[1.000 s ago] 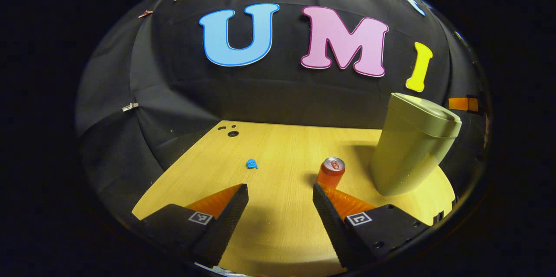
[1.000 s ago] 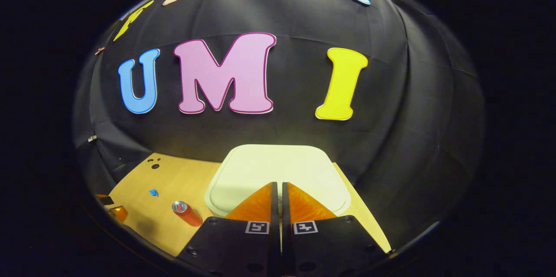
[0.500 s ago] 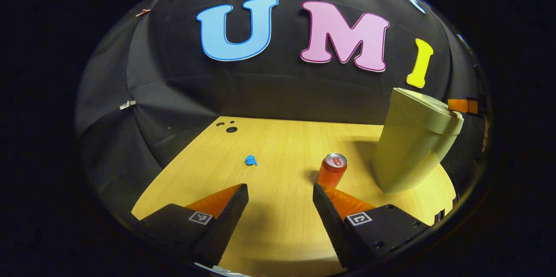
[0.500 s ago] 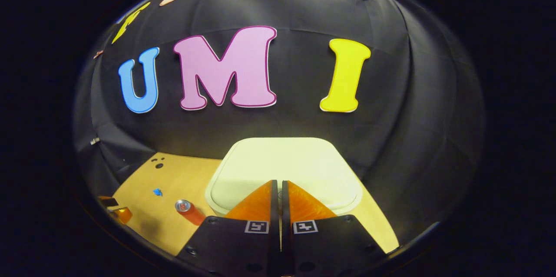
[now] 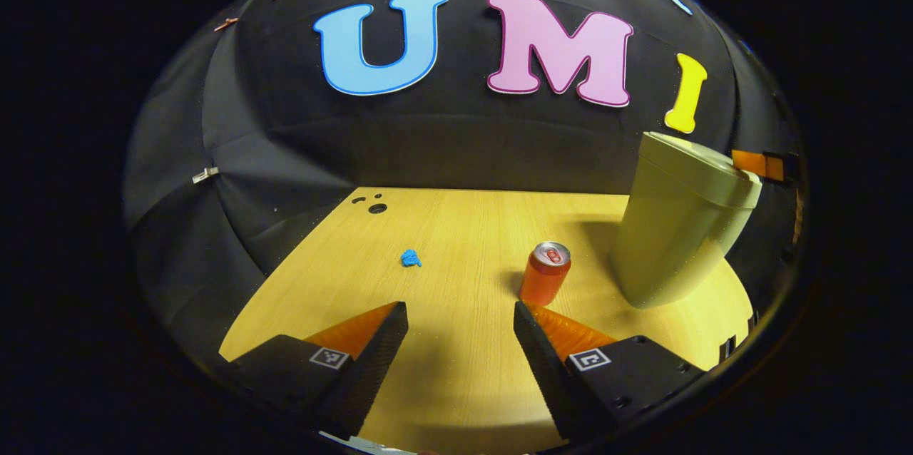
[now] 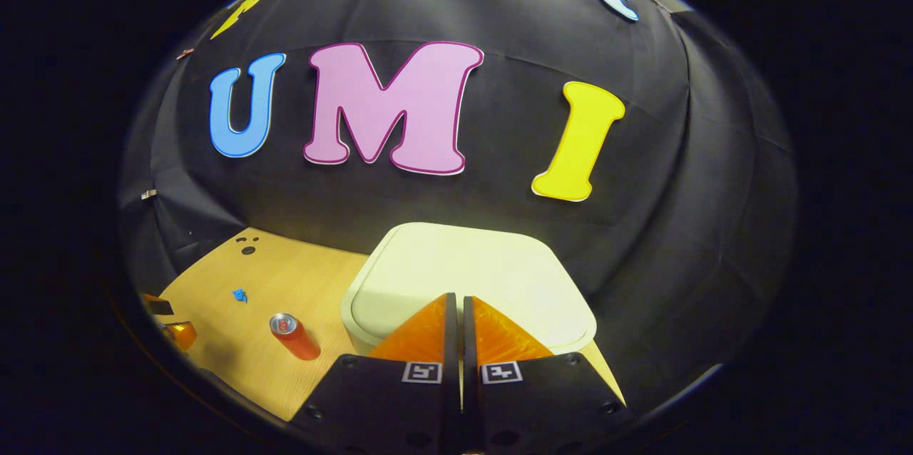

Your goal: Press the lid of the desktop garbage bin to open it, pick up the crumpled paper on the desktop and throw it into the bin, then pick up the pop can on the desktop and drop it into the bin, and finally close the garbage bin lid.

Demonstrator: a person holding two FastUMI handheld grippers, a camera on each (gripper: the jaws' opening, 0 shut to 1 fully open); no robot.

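Black cloth walls close in a booth around a pale wooden desk (image 5: 463,262) with small round holes (image 5: 377,208) near its far left corner.

In the left gripper view, the left hand-held gripper (image 5: 460,330) hovers low over the near desk with its two fingers spread wide apart, holding nothing. At about 11 o'clock from it, well apart, lies the crumpled paper (image 5: 410,258), a small bright blue wad alone on bare wood. At about 1 o'clock, just beyond the tip of one finger, the pop can (image 5: 545,274) stands upright, orange-red with a silver top. Farther toward 2 o'clock stands the garbage bin (image 5: 677,223), tall and pale green, widening toward the top. Its lid (image 5: 702,168) lies flat on top, closed, so the inside is hidden. The can stands between the paper and the bin, near the bin but not touching it.

In the right gripper view, the right hand-held gripper (image 6: 456,309) has its fingers pressed together with nothing between them. Their tips sit at the near edge of the bin's lid (image 6: 471,277), a smooth cream rounded rectangle; whether they touch it cannot be told. Toward 9 o'clock the can (image 6: 292,335) and paper (image 6: 240,294) sit on the desk.
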